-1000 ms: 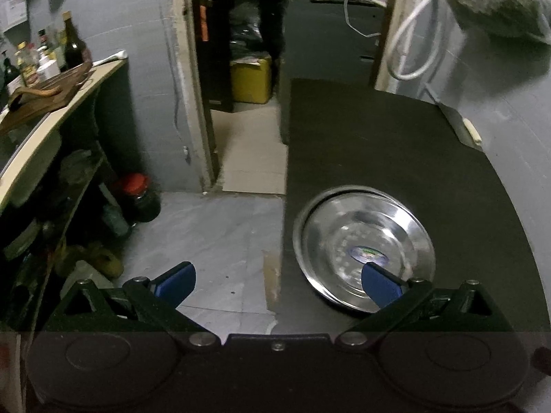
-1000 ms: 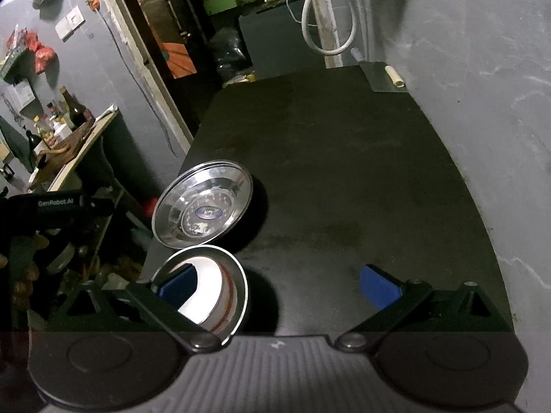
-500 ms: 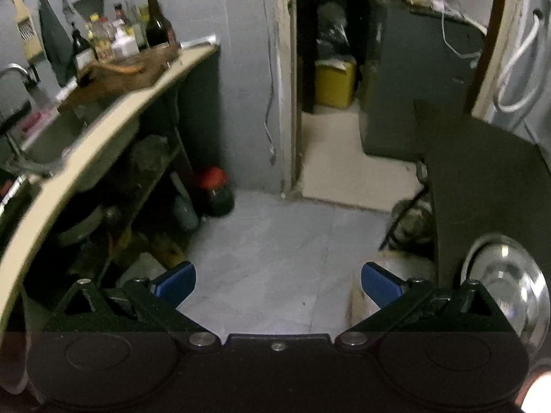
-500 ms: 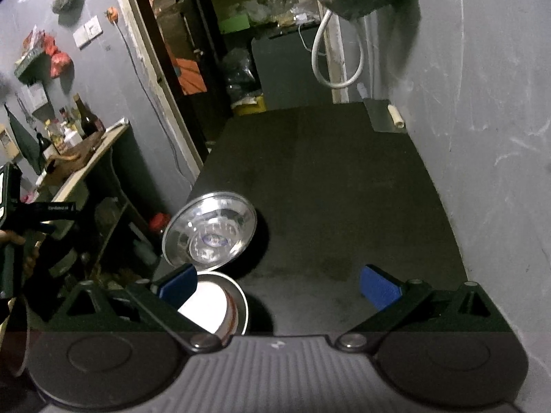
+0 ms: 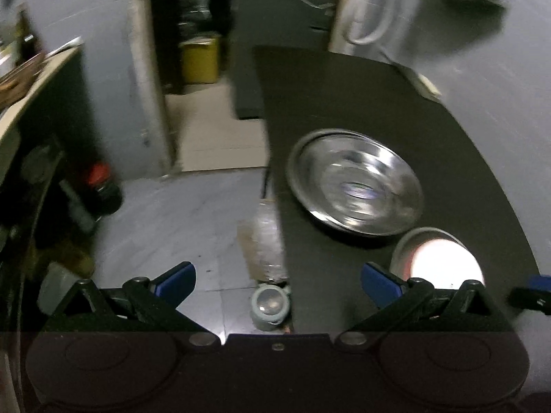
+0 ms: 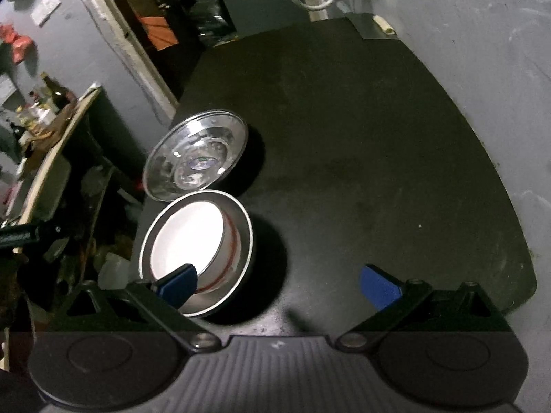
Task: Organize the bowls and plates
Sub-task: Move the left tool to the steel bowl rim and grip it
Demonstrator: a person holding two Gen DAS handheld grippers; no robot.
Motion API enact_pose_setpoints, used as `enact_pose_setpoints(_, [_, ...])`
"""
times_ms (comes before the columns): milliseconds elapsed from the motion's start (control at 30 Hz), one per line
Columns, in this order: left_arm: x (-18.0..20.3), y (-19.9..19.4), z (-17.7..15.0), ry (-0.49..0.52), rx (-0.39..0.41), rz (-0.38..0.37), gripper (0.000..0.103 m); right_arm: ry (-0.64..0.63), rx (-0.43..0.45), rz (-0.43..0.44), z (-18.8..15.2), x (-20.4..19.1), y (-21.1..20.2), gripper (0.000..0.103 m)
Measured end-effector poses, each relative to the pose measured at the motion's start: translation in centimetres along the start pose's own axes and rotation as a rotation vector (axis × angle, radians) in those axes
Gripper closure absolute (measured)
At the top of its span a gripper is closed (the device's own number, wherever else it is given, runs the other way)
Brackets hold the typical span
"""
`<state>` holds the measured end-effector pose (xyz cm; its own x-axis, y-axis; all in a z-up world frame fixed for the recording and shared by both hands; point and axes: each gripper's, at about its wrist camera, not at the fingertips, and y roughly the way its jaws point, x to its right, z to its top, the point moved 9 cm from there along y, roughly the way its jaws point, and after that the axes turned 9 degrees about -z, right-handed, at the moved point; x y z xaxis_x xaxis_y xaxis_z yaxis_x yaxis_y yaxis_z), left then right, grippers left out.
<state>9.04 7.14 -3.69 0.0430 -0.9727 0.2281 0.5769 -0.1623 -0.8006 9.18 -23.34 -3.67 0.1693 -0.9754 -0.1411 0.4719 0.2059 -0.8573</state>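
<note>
A shiny steel plate [image 5: 356, 180] lies near the left edge of the black table [image 5: 344, 86]; it also shows in the right wrist view [image 6: 196, 153]. Just in front of it stands a steel-rimmed bowl [image 6: 196, 247] with a white inside and a red line; it shows at the lower right of the left wrist view [image 5: 437, 258]. My left gripper [image 5: 277, 280] is open and empty, over the table's left edge, short of the plate. My right gripper [image 6: 279, 284] is open and empty above the table, its left finger [image 6: 175, 282] over the bowl's near rim.
Left of the table the floor [image 5: 189, 220] drops away, with a clear plastic bottle [image 5: 268, 251] and a red-lidded jar [image 5: 103, 189] on it. A counter with bottles [image 6: 51, 110] stands far left. A grey wall [image 6: 499, 51] bounds the table's right side.
The left gripper has swung back right from facing the floor and counter, so the plate and the bowl are in its view again. The right gripper has moved forward over the bowl.
</note>
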Motion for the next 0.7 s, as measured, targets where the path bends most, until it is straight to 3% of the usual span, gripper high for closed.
enact_pose_setpoints(167, [1.5, 3.0, 0.4, 0.104, -0.063, -0.099, 0.001, 0.092, -0.018, -0.098, 0.0, 0.1, 0.8, 0.0])
enact_pose_setpoints(300, [2.3, 5.1, 0.3, 0.209, -0.095, -0.185, 0.001, 0.086, -0.047, -0.214, -0.4, 0.0, 1.3, 0.0])
enact_pose_setpoints(433, [3.3, 6.2, -0.1, 0.269, -0.148, -0.255, 0.001, 0.088, -0.063, -0.243, -0.2, 0.1, 0.9, 0.0])
enact_pose_setpoints(567, [3.8, 7.0, -0.6, 0.323, -0.184, -0.253, 0.001, 0.069, -0.088, -0.246, 0.3, 0.3, 1.6, 0.0])
enact_pose_setpoints(700, [4.2, 7.6, -0.6, 0.314, -0.209, -0.24, 0.001, 0.046, -0.107, -0.225, 0.8, 0.3, 2.1, 0.0])
